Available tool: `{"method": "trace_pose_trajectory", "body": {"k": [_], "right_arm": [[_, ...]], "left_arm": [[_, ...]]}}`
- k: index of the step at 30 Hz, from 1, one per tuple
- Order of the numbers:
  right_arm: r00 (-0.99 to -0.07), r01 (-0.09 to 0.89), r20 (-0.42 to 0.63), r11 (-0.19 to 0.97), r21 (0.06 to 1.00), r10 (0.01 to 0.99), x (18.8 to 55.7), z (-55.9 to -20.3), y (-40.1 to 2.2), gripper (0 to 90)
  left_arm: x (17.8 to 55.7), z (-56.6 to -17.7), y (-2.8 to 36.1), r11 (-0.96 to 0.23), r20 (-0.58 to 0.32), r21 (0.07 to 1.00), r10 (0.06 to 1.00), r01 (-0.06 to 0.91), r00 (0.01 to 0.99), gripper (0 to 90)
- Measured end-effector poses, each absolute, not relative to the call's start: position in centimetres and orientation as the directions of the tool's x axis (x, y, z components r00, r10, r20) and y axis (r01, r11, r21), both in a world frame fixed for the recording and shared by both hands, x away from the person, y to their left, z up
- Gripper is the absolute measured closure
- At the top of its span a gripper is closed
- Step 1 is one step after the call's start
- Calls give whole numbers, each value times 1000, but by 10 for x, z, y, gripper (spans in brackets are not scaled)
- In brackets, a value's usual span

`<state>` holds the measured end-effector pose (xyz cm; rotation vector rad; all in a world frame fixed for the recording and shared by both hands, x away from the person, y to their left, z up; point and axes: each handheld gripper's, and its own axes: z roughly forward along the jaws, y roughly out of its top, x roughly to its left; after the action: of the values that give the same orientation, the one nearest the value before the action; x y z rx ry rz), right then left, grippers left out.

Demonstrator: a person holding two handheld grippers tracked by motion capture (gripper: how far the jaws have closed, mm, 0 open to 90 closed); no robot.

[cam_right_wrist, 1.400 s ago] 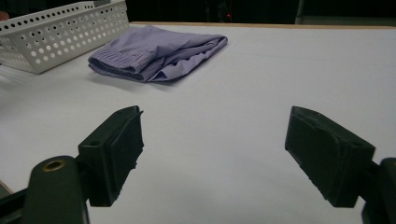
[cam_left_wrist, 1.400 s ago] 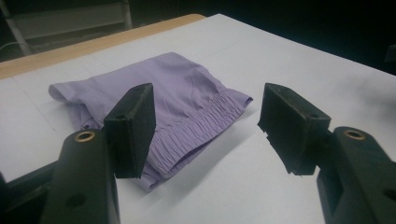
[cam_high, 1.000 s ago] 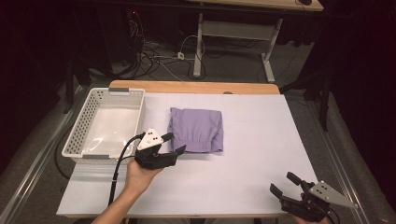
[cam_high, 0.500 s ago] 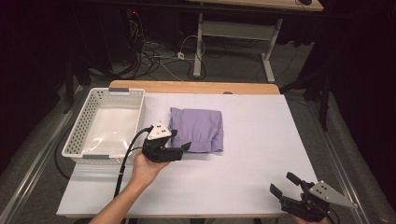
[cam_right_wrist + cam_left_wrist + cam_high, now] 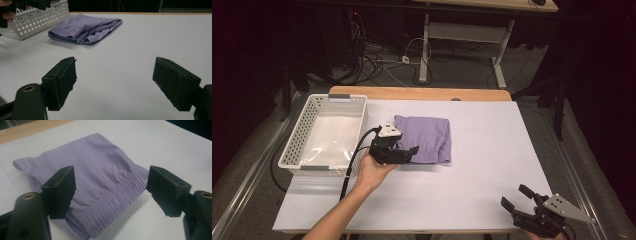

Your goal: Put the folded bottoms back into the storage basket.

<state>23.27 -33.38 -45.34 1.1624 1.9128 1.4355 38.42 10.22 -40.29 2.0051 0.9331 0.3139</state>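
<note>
A folded purple garment with an elastic waistband lies on the white table; its gathered band faces my left gripper. My left gripper hovers at the garment's near-left corner, jaws wide apart, and they have just been opening further. In the left gripper view the garment lies beyond and below the pads, not pressed by them. My right gripper rests open at the table's near-right corner with nothing between its jaws. The garment appears far off in the right gripper view.
A white perforated basket stands at the table's left side, beside the garment; it also appears as a basket wall in the right gripper view. A wooden strip borders the far table edge. Cables and desk legs lie on the floor beyond.
My left gripper has moved forward and right toward the garment's corner, and its jaws have spread wider. The right gripper has stayed in place.
</note>
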Motion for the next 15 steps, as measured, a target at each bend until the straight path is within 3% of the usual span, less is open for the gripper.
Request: {"method": "trace_pose_trajectory", "body": {"k": [15], "right_arm": [[-526,344,109,93,934,843,233,-453,-334,200]], "left_arm": [[423,-402,99,-328,-152,735,773,594,616,197]]}}
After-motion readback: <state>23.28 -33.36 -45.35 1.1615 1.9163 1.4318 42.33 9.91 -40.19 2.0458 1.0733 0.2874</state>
